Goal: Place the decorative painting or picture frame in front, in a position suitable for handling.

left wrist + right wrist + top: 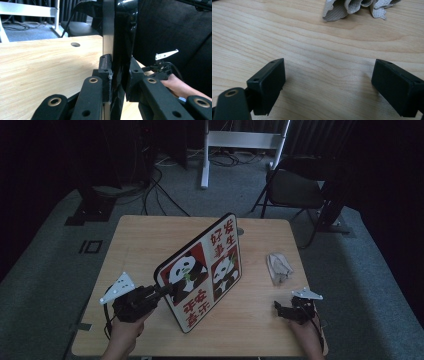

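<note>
A framed picture board [202,270] with two pandas and red characters stands tilted on the wooden table [145,235]. My left gripper [169,290] is shut on its left edge and holds it up. In the left gripper view both pads clamp the board's dark edge [120,50], and my left gripper [119,75] grips it from either side. My right gripper [278,309] rests near the table's front right, open with nothing between its jaws. In the right gripper view my right gripper [328,82] hovers over bare wood, with a crumpled cloth [359,7] ahead of it.
The crumpled grey cloth [279,266] lies on the right side of the table. A black folding chair [295,190] and a white stand [240,142] are on the floor beyond the table. Cables run across the carpet at the back left.
</note>
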Action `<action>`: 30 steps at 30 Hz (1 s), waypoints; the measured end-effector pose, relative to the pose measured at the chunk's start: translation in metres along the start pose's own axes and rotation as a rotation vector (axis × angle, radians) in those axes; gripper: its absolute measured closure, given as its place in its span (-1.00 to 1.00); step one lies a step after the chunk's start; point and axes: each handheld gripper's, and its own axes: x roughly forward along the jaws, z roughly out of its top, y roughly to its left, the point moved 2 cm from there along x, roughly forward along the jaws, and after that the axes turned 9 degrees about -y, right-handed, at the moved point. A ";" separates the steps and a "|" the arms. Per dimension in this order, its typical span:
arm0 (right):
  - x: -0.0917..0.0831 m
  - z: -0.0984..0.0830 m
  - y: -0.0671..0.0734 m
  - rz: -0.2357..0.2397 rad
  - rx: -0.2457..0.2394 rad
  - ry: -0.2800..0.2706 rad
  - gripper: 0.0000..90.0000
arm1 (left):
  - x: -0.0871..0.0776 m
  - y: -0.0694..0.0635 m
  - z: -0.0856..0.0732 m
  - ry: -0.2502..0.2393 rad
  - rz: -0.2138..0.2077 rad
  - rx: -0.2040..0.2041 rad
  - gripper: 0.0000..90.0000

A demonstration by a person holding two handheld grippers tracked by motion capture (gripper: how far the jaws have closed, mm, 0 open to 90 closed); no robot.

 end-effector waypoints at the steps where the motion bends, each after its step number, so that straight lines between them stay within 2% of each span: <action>1: 0.000 0.000 0.000 0.000 0.000 0.000 -0.75 | 0.000 0.000 0.000 -0.001 0.000 0.000 0.76; 4: 0.000 0.000 0.000 0.001 0.000 0.000 -0.75 | -0.001 0.001 -0.002 -0.010 -0.001 -0.002 0.76; 8: 0.000 0.000 0.002 0.025 -0.017 0.000 -0.75 | 0.000 0.002 -0.003 -0.025 -0.005 -0.003 0.75; 11: 0.001 0.001 0.007 0.024 -0.020 0.000 -0.75 | 0.000 0.003 -0.004 -0.031 -0.010 0.017 0.74; 15: 0.003 0.002 0.017 0.066 -0.050 0.001 -0.75 | -0.001 0.005 -0.006 -0.039 -0.024 0.026 0.73; 18: 0.004 0.002 0.020 0.099 -0.072 0.001 -0.75 | -0.001 0.004 -0.007 -0.036 -0.031 0.029 0.71; 22: 0.003 0.002 0.019 0.097 -0.063 -0.006 -0.70 | 0.000 0.006 -0.012 -0.020 -0.044 0.020 0.65; 24: 0.003 0.002 0.020 0.104 -0.074 -0.005 -0.70 | 0.001 0.006 -0.017 -0.010 -0.038 0.035 0.61; 26: 0.003 0.002 0.020 0.113 -0.077 -0.004 -0.70 | 0.002 0.007 -0.022 0.010 -0.036 0.036 0.57; 30: 0.003 0.002 0.020 0.113 -0.075 -0.004 -0.71 | 0.001 0.010 -0.031 0.021 -0.029 0.035 0.57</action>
